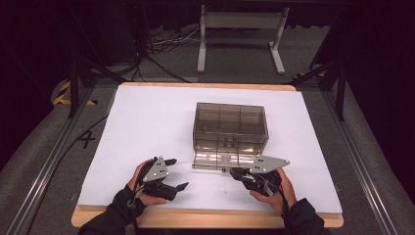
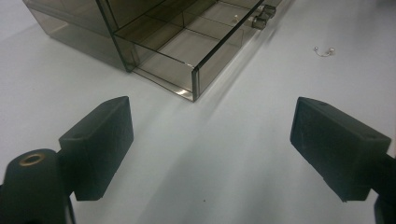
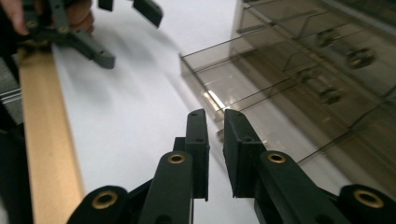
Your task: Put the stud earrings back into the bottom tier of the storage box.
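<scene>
Down at the near edge of the white table sheet (image 1: 147,122), two black two-jaw grippers are in play, one in each of the person's hands. Left gripper (image 1: 177,174) first: its jaws are spread wide, nothing between them, one tip pointing across the sheet and the other angled lower. From its own camera, the left gripper (image 2: 210,144) frames bare white surface, and past that gap sits the front corner of a pulled-out drawer (image 2: 187,51).

Over to the right gripper (image 1: 234,171): it's pressed in at the front edge of that same drawer (image 1: 222,160). In its own view the right gripper (image 3: 215,135) has its jaws drawn almost together, just a thin slit left, and what looks like a small drawer knob sits right at the tips, but whether it is actually pinched I cannot tell.

Moving outward: one smoke-tinted clear plastic drawer cabinet (image 1: 230,125) stands mid-table, just beyond both grippers, with its bottom drawer slid out toward the person. That drawer is divided into compartments, and two small knobs (image 2: 260,16) show on its front. Higher drawers with their own knobs (image 3: 359,57) stay in the cabinet (image 3: 327,56).

One more item: a tiny pale pair of beads on a wire (image 2: 324,50) lies on the sheet, off to the side of the drawer, well apart from the left gripper.

Framing it all, the light wooden tabletop edge (image 1: 205,218) and metal rails (image 1: 49,161).
</scene>
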A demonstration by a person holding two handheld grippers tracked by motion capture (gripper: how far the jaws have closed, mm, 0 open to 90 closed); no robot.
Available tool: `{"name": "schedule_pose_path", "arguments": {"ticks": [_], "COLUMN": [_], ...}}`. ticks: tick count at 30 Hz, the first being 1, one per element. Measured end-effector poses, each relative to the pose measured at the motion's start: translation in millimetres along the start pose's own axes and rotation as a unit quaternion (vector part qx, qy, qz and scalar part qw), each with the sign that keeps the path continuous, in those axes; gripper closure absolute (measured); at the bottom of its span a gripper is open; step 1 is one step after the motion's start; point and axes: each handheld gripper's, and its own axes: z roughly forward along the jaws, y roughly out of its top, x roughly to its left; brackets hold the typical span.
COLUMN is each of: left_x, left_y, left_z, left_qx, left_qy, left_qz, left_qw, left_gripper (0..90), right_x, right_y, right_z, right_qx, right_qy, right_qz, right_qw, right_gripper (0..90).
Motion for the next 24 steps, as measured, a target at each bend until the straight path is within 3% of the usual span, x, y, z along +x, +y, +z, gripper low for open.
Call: {"name": "schedule_pose_path", "arguments": {"ticks": [14, 24], "left_x": [0.2, -0.1], "left_y": [-0.1, -0.2], "left_z": [-0.2, -0.4], "left_qx": [-0.001, -0.002], "left_qy": [-0.001, -0.002], "left_qz": [-0.002, 0.0], "left_qw": [1.0, 1.0], "left_gripper": [13.9, 14.0], "right_x": [22.9, 28.1], "right_y": [-19.1, -25.4], "right_z": [19.8, 34.6], "right_qx": [0.041, 0.061], "right_qy": [0.047, 0.057], "right_qz": [-0.022, -0.027], "right_qw": [0.9978, 0.9961], "right_gripper": [79.1, 78.1]}}
